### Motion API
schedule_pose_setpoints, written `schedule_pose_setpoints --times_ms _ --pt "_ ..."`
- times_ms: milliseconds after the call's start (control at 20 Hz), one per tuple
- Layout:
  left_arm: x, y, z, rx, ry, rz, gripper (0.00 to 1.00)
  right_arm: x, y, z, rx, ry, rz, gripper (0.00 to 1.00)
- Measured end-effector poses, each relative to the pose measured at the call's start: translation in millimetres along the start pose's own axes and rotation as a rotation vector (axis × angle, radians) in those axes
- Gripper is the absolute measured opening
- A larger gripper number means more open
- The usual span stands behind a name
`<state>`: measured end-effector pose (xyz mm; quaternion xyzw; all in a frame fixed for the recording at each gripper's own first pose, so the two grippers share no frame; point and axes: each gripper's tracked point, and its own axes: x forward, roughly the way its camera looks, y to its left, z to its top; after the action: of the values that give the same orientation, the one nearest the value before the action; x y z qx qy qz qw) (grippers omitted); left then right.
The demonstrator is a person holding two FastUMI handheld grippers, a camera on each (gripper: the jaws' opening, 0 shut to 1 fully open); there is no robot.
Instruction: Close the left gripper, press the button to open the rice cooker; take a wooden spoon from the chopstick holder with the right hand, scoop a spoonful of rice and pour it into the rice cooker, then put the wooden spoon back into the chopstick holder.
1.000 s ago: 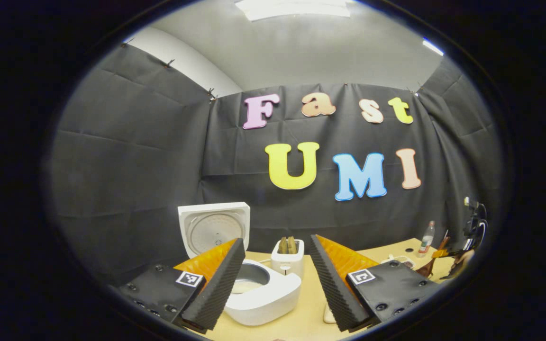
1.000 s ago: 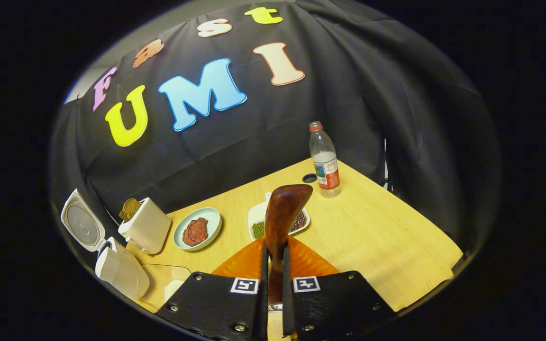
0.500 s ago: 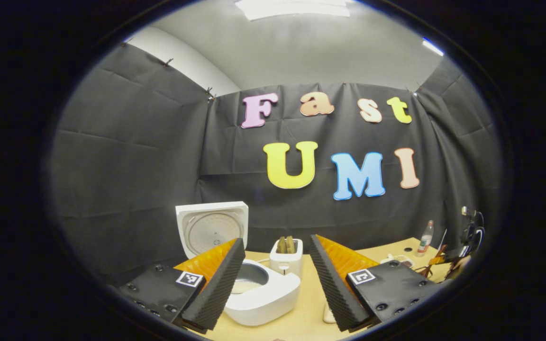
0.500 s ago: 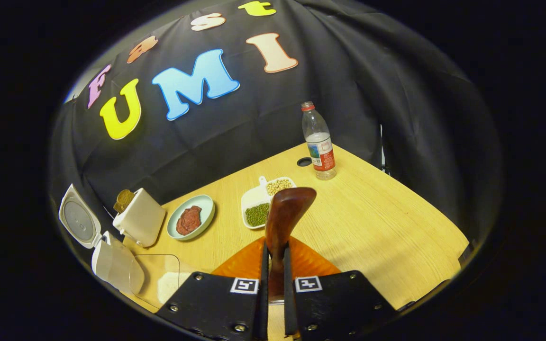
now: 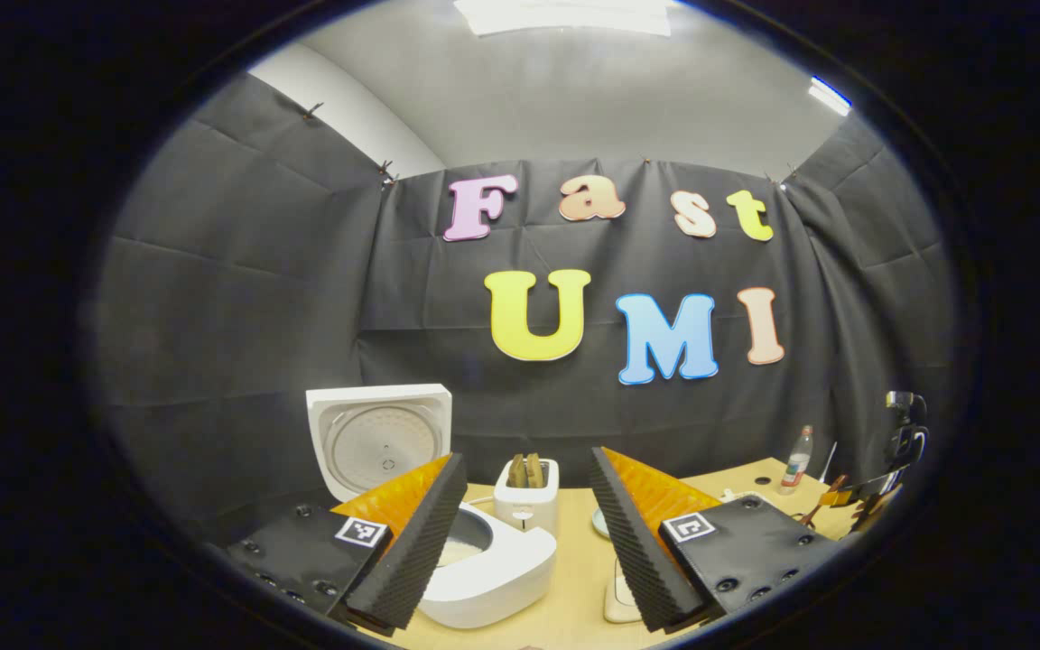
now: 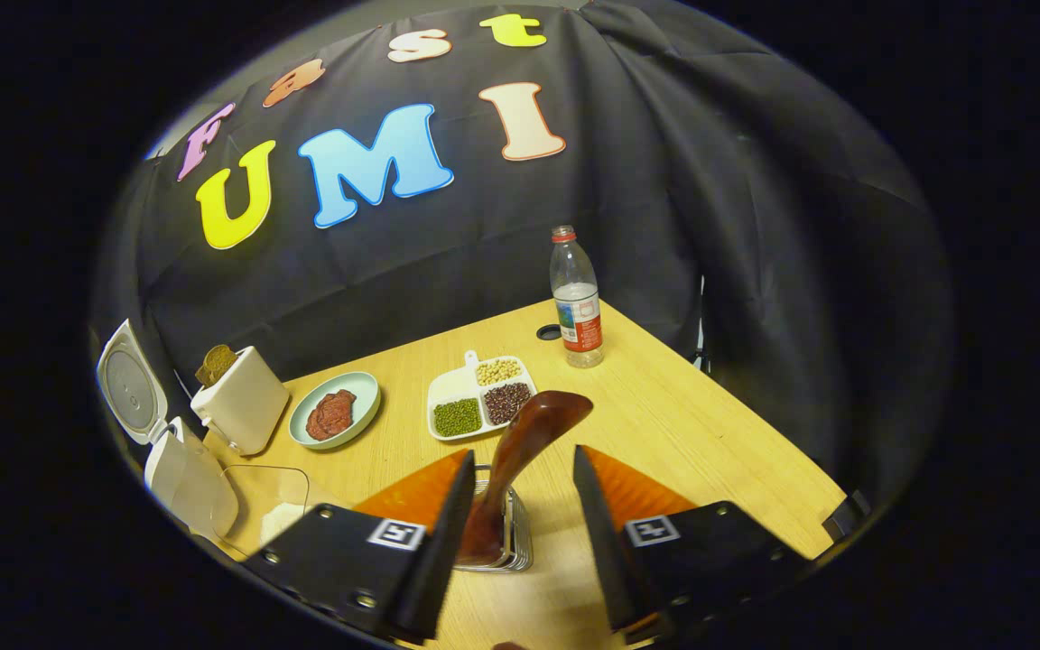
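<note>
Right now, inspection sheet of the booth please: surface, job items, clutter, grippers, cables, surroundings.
Surface: wooden table, bare at the right.
Job's things: rice cooker lid up; wooden spoon standing in the chopstick holder, leaning; clear rice container beside the cooker.
Clutter: toaster with bread, plate of meat, divided bean dish, water bottle.
Grippers: left gripper open, empty; right gripper open, fingers either side of the spoon handle.
Cables: nothing seen.
Surroundings: black cloth walls, grey ceiling.
</note>
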<state>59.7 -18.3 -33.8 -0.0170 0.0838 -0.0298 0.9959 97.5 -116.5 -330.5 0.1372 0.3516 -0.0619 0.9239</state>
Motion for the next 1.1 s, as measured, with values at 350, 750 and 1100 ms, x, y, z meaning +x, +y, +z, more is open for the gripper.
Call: schedule_pose_setpoints --times_ms 350,750,1100 --pt "30 20 10 0.007 -0.015 0.001 0.93 -58 -1 60 -0.086 -0.173 -0.025 0.99" --pt "73 88 14 0.011 0.011 0.106 0.95 -145 44 129 -0.151 -0.355 0.04 0.99" --pt "123 159 41 0.054 -0.004 0.212 0.95 -194 70 160 -0.179 -0.479 0.052 0.99"
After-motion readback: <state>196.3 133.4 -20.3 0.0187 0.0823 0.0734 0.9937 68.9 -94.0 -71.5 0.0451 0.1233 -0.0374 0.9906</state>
